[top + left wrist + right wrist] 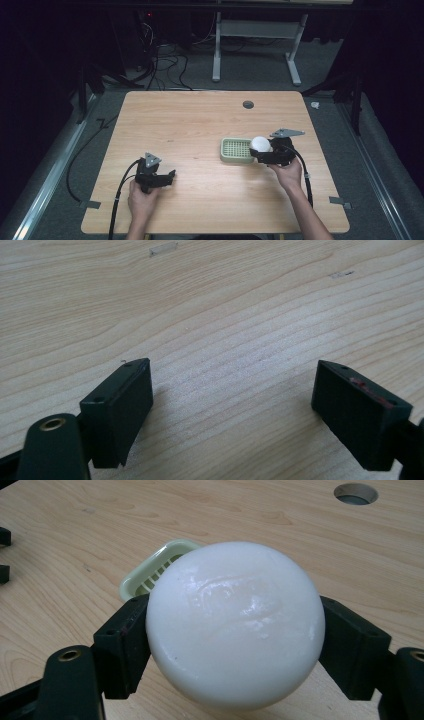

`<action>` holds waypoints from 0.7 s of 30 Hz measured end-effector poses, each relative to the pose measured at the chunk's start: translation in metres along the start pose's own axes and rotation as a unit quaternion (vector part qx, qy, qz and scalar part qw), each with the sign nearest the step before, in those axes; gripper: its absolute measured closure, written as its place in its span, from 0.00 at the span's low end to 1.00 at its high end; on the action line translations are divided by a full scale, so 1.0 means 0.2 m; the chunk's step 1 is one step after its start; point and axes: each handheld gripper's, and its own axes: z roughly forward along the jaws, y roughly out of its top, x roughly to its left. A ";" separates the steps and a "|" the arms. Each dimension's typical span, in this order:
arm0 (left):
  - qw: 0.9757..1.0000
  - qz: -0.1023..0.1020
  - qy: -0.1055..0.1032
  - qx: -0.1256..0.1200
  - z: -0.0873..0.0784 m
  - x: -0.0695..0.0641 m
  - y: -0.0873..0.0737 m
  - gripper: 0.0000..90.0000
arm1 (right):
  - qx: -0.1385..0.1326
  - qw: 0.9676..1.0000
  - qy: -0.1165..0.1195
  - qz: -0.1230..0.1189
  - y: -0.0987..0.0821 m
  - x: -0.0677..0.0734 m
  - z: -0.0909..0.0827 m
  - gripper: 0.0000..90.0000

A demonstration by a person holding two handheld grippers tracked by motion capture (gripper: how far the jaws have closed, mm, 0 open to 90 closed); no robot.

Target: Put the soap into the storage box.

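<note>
Right tool (261, 152): I am clenching it on a white round soap bar (235, 622), one jaw pressing each side, in my right hand at the right of the worktop (190, 125).
Soap bar: it is sitting between my jaws, above the worktop, at the right edge of the pale green slatted soap dish (236, 150).
Key relation: the dish is lying just left of the soap and slightly below it, partly hidden behind the bar in the right gripper view.
Dish axis: its long side is running left to right.
Nearer hand: my right, by far.
Left tool (235, 410): I am resting it released, jaws wide apart and empty, near left, well apart from the dish.
Judgement: a short move left and down should seat the soap.
</note>
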 end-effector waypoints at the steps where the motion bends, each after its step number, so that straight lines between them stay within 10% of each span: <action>1: 1.000 0.000 0.000 0.000 0.00 0.00 0.00 0.19 | 0.000 1.000 0.002 0.001 0.00 0.00 0.01 0.27; 21: 1.000 0.000 0.000 0.000 0.00 0.00 0.00 0.19 | 0.015 0.999 0.006 -0.029 0.07 0.06 0.14 0.27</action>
